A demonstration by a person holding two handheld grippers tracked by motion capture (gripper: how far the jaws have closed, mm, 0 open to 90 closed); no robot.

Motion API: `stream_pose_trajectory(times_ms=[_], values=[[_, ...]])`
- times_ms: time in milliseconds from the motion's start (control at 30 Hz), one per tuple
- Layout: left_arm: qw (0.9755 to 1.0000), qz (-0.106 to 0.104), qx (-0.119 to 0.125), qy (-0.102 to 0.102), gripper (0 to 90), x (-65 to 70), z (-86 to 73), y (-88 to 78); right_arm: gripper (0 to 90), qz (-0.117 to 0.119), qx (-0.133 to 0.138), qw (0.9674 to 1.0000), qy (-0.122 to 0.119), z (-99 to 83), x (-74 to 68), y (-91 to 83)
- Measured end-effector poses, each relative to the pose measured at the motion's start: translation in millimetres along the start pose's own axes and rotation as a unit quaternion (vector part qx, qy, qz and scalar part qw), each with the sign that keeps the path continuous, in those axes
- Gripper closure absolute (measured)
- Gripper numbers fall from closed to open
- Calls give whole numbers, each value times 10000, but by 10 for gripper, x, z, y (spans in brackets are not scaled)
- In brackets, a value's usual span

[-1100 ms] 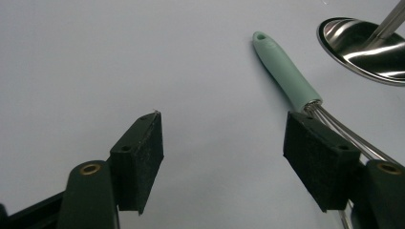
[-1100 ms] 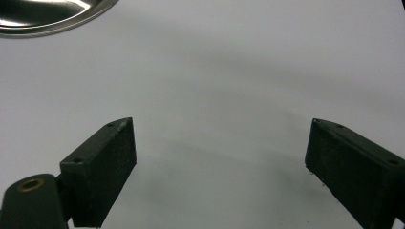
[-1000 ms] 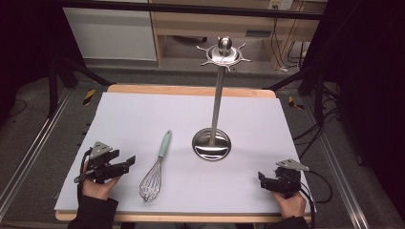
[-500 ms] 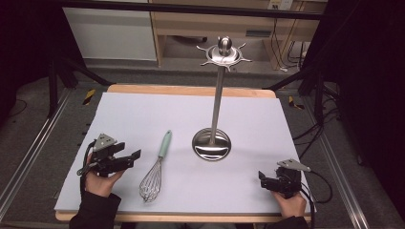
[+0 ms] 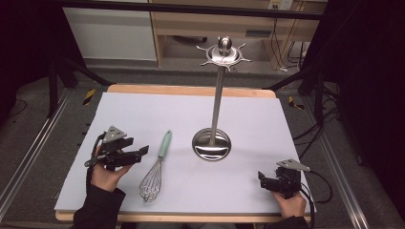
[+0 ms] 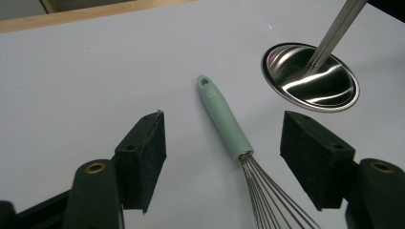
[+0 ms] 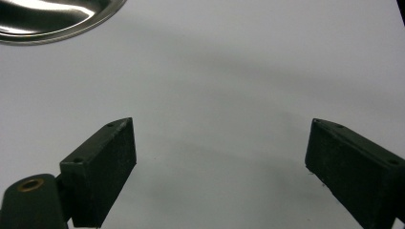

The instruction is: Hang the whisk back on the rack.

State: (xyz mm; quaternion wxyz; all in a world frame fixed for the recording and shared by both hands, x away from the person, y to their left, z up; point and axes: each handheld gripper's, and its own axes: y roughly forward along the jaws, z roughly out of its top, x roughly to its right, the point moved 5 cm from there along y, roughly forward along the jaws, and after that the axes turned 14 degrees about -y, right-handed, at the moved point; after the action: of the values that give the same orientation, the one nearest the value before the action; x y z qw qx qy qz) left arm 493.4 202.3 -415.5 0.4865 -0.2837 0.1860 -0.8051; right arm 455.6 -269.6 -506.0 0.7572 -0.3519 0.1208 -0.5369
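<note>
One whisk [image 6: 232, 143] between the left gripper's [image 6: 222, 150] wide-spread jaws, untouched.

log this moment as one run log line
left claw: open, beside whisk | right claw: open, idle | stand: upright, bare

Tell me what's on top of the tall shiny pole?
The tall polished steel pole carries a round steel cap with short hooks sticking out and a small ball knob above. Nothing hangs from the hooks; its underside is hidden.
</note>
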Motion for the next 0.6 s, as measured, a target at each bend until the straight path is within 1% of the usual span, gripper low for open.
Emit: stream_pose_trajectory(times_ms=[167,233,467,600], values=[[9999,-11,-127,59,328,45,51,50,107,1,-12,10000,-10,1,-1,1],[9998,-44,-162,51,337,68,67,75,107,-2,-19,10000,-1,1,-3,1],[9995,-50,-304,85,371,157,114,171,107,79,-65,9999,-33,-2,-24,15],[9987,-18,-484,152,377,195,122,258,107,79,-54,9999,-46,-2,-24,14]])
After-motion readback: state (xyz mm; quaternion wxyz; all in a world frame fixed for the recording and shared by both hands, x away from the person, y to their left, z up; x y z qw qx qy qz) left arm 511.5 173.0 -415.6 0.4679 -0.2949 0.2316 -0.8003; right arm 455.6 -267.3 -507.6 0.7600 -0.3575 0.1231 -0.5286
